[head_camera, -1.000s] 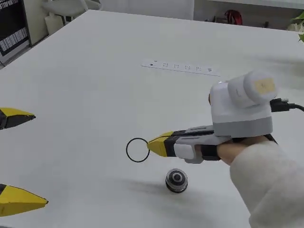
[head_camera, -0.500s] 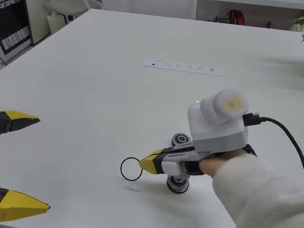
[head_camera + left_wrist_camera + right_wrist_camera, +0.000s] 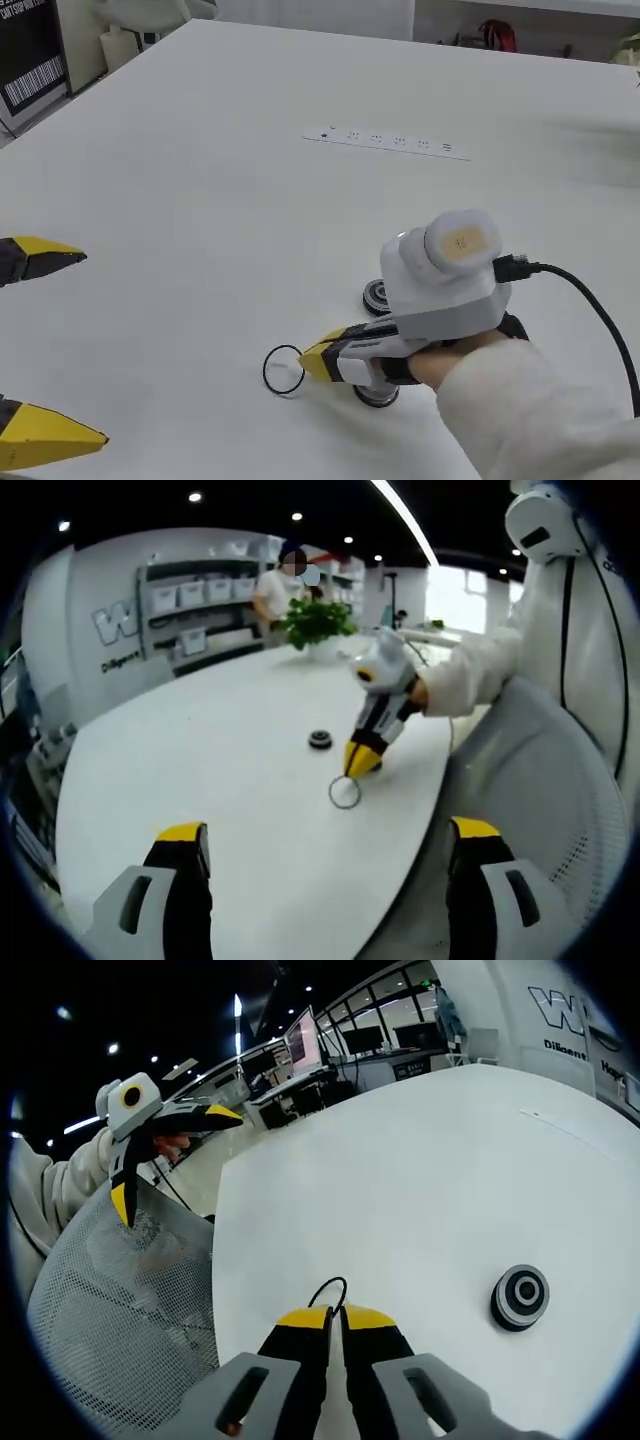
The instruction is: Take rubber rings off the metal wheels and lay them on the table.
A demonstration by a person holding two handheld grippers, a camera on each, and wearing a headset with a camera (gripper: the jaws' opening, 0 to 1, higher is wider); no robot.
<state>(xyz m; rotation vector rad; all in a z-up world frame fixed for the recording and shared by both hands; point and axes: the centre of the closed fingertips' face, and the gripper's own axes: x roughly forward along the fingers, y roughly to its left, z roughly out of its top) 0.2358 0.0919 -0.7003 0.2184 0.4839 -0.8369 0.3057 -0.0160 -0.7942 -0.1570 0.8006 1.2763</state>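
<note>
A thin black rubber ring (image 3: 283, 369) hangs from the shut tips of my right gripper (image 3: 312, 360), low over the white table (image 3: 200, 180) or touching it. The ring (image 3: 328, 1292) sticks out past that gripper (image 3: 335, 1312) in its own view. One bare metal wheel (image 3: 377, 296) lies flat just behind the gripper, and another wheel (image 3: 377, 396) is partly hidden under it. My left gripper (image 3: 95, 348) stands wide open at the left edge, well apart from the ring (image 3: 344, 792), with nothing between its jaws (image 3: 328, 828).
A white power strip (image 3: 385, 141) lies on the far part of the table. A black cable (image 3: 590, 310) trails from the right gripper. A potted plant (image 3: 315, 625) stands at the far end. A mesh chair (image 3: 120, 1310) sits by the table's near edge.
My right gripper has come down and toward me with the ring, from above the table to its surface. A second wheel has come into sight behind it. The left gripper has stayed put.
</note>
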